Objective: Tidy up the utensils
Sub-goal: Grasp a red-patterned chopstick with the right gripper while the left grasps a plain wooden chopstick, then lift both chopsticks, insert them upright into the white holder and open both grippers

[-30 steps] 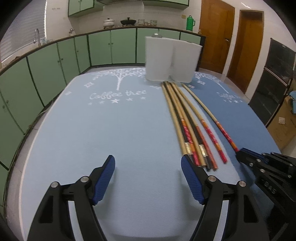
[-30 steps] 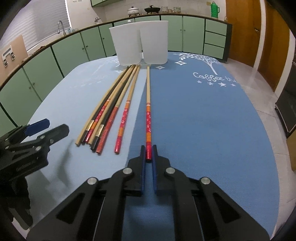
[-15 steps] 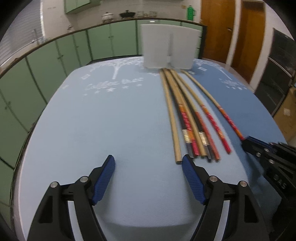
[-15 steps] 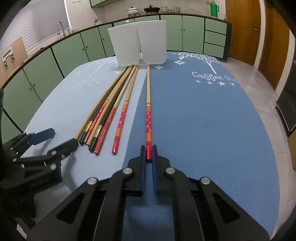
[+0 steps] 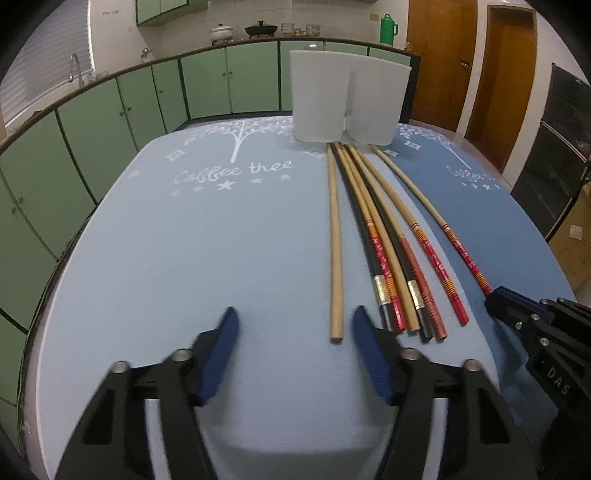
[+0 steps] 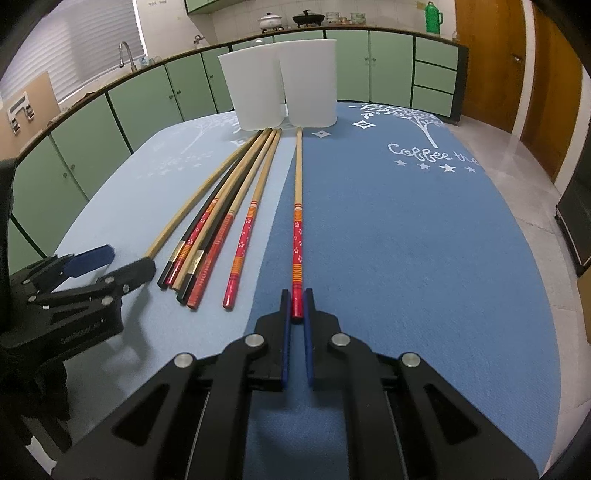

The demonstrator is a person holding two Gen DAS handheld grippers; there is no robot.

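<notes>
In the left wrist view, the left gripper (image 5: 293, 325) is standing released, its jaws having just been narrowing with nothing between them; the plain chopstick (image 5: 335, 240) is now lying just beside its right pad, nearer than before.

In the right wrist view, the right gripper (image 6: 296, 302) is staying clenched on the red-ended chopstick (image 6: 297, 225) at lower centre, unmoved, while the white containers (image 6: 284, 81) are standing at the top.

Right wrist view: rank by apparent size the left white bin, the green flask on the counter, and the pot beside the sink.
1. Left white bin, by far the largest.
2. Green flask.
3. Pot.
Flask and pot look nearly alike, and both sit far back, so their order is unsure.
</notes>
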